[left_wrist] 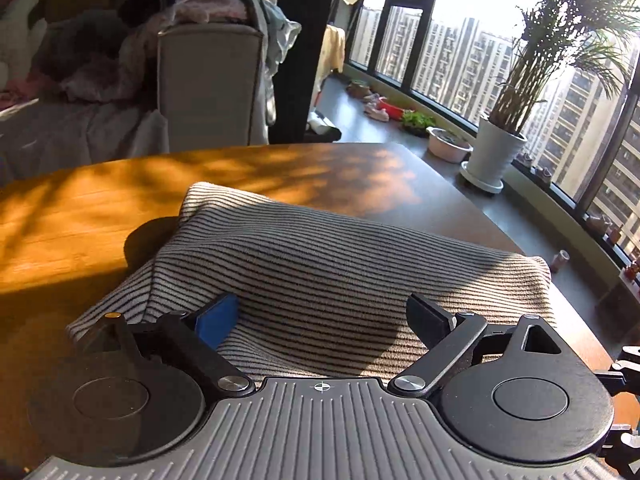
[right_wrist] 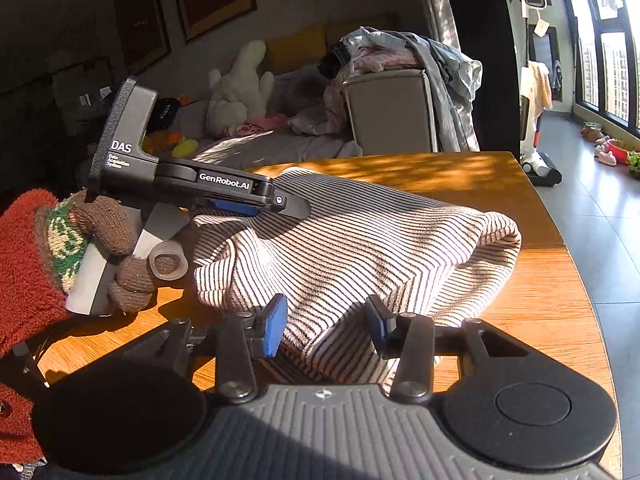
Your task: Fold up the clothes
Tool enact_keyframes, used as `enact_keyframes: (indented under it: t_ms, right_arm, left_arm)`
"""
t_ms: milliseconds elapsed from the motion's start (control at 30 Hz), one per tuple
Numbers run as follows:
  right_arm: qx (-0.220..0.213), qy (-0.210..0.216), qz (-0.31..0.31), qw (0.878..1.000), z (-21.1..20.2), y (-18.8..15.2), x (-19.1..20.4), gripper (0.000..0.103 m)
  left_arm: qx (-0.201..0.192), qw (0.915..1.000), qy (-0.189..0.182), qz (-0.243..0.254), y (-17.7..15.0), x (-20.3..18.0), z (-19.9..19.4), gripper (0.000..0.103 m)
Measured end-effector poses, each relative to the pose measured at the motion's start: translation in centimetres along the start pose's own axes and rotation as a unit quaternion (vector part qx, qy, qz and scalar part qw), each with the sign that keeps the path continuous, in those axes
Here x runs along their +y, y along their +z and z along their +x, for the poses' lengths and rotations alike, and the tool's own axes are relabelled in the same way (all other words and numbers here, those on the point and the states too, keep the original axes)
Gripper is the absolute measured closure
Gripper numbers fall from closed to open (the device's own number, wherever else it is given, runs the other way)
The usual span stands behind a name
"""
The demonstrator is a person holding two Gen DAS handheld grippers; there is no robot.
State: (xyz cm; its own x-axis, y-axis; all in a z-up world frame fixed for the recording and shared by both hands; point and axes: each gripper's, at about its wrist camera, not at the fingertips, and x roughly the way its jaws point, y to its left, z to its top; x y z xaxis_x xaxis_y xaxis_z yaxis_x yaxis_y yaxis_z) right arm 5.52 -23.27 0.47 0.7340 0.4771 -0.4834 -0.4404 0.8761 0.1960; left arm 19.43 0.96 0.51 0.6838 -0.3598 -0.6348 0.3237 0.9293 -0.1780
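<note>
A black-and-white striped garment [left_wrist: 320, 264] lies folded in a thick bundle on the wooden table [left_wrist: 80, 208]. My left gripper [left_wrist: 324, 320] is open, its fingers spread wide just above the garment's near part. In the right wrist view the same garment [right_wrist: 360, 240] fills the table's middle, and the left gripper [right_wrist: 280, 204] hovers over its far left edge, held by a gloved hand. My right gripper [right_wrist: 328, 328] is open, its fingers either side of the garment's near corner, which lies between them without being pinched.
A sofa piled with clothes [right_wrist: 380, 64] and a white plush toy [right_wrist: 240, 88] stands behind the table. A potted plant [left_wrist: 504, 136] and bowls sit by the windows on the right. The table's curved right edge [right_wrist: 560, 240] drops to the grey floor.
</note>
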Motion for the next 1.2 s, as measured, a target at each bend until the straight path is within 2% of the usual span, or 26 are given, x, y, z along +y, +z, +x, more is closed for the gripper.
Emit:
enact_keyframes:
  t_ms: [100, 267, 400, 467, 567, 833, 1033, 1200]
  right_arm:
    - [-0.027, -0.027, -0.008, 0.999, -0.4, 2.2, -0.9, 0.056]
    - [-0.014, -0.085, -0.021, 0.996, 3.1, 4.6, -3.8, 0.055]
    - [0.028, -0.103, -0.034, 0.994, 7.0, 4.3, -4.8, 0.051]
    - [0.043, -0.112, -0.046, 0.992, 8.3, 3.5, -4.6, 0.050]
    - [0.038, -0.119, -0.051, 0.991, 7.9, 2.8, -4.2, 0.050]
    - [0.032, -0.097, -0.031, 0.994, 3.9, 0.3, -2.7, 0.048]
    - [0.034, -0.049, -0.036, 0.998, 1.4, -1.6, 0.1, 0.048]
    - [0.043, -0.012, -0.025, 0.999, 0.3, -1.0, 0.9, 0.046]
  left_arm:
    - [0.000, 0.9998, 0.000, -0.018, -0.3, 0.1, -1.4, 0.008]
    - [0.003, 0.9986, -0.026, -0.045, -1.3, -0.5, -4.2, 0.009]
    - [0.011, 0.9980, -0.047, -0.042, -2.0, -1.7, -5.4, 0.027]
    - [0.021, 0.9972, -0.061, -0.038, -2.5, -2.2, -5.4, 0.028]
    - [0.033, 0.9977, -0.054, -0.027, -2.9, -2.3, -4.2, 0.030]
    - [0.024, 0.9992, -0.031, -0.011, -2.0, -1.4, -2.1, 0.034]
    - [0.017, 0.9997, -0.015, -0.012, -1.2, -0.9, -1.2, 0.034]
    - [0.013, 0.9998, -0.004, -0.014, -1.3, -0.6, -1.8, 0.033]
